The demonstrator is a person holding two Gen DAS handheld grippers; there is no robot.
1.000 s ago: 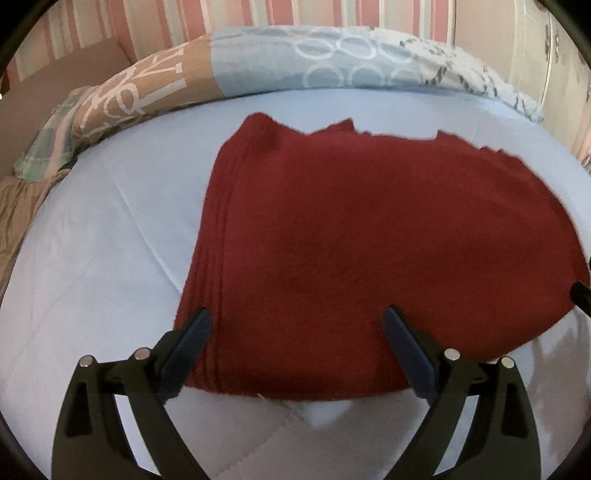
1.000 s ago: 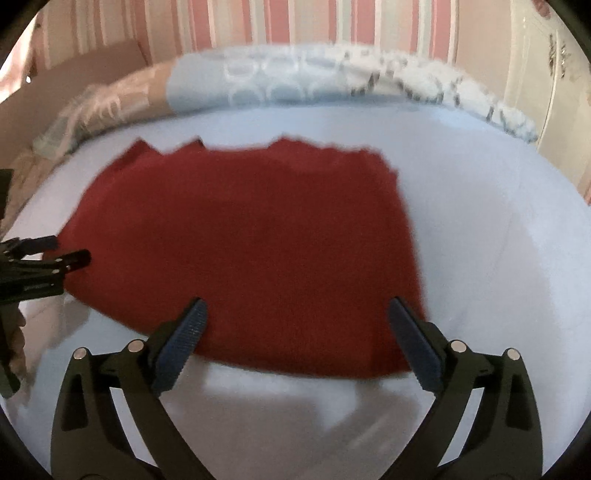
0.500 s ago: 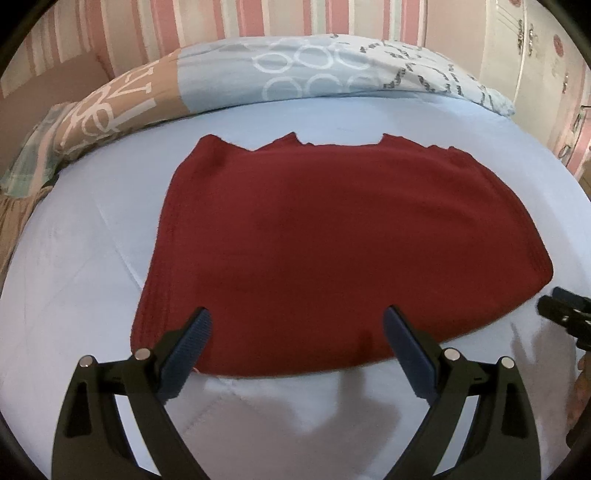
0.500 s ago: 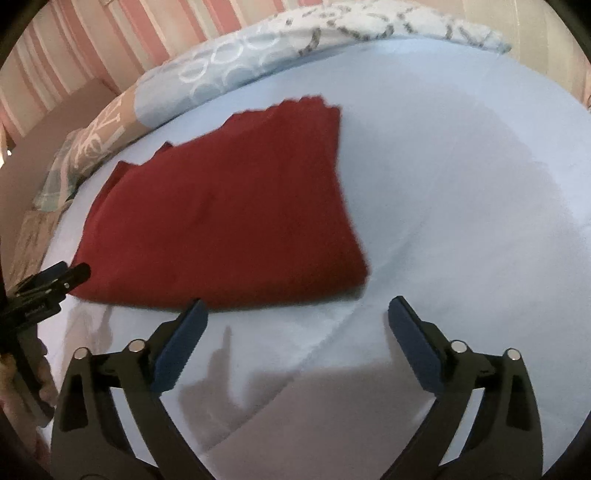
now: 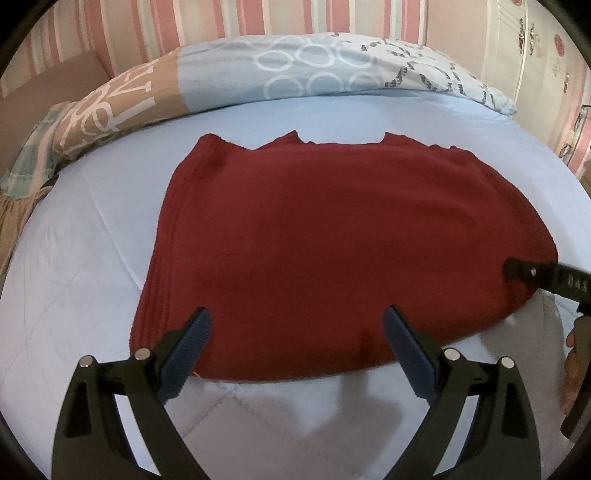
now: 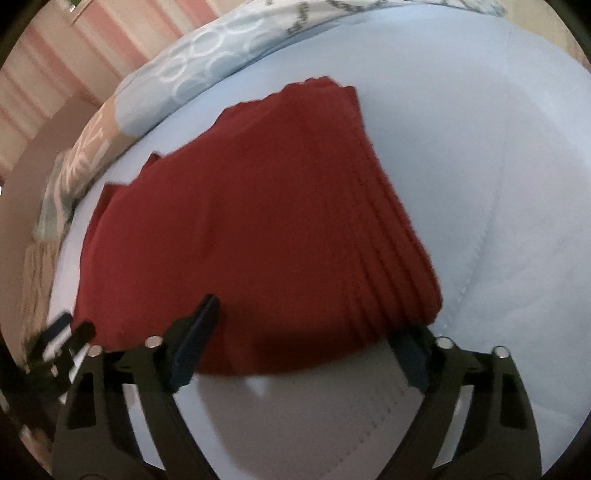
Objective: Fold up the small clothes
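Observation:
A dark red knitted garment (image 5: 332, 236) lies flat on the light blue bed; it also shows in the right wrist view (image 6: 258, 229). My left gripper (image 5: 297, 321) is open, its jaws spread over the garment's near edge. My right gripper (image 6: 310, 325) is open at the garment's near right corner, with its left finger over the cloth. The right gripper's tip (image 5: 532, 275) shows at the garment's right edge in the left wrist view. The left gripper (image 6: 62, 343) shows at the lower left of the right wrist view.
A patterned blue and tan pillow (image 5: 280, 70) lies along the far side of the bed (image 5: 92, 258). Behind it is a pink striped wall (image 5: 221, 18). A white cabinet (image 5: 535, 55) stands at the far right. Folded cloth (image 5: 22, 177) lies at the far left.
The right gripper has swung in toward the garment's right corner and now reaches its edge. The left gripper has moved a little closer to the near edge.

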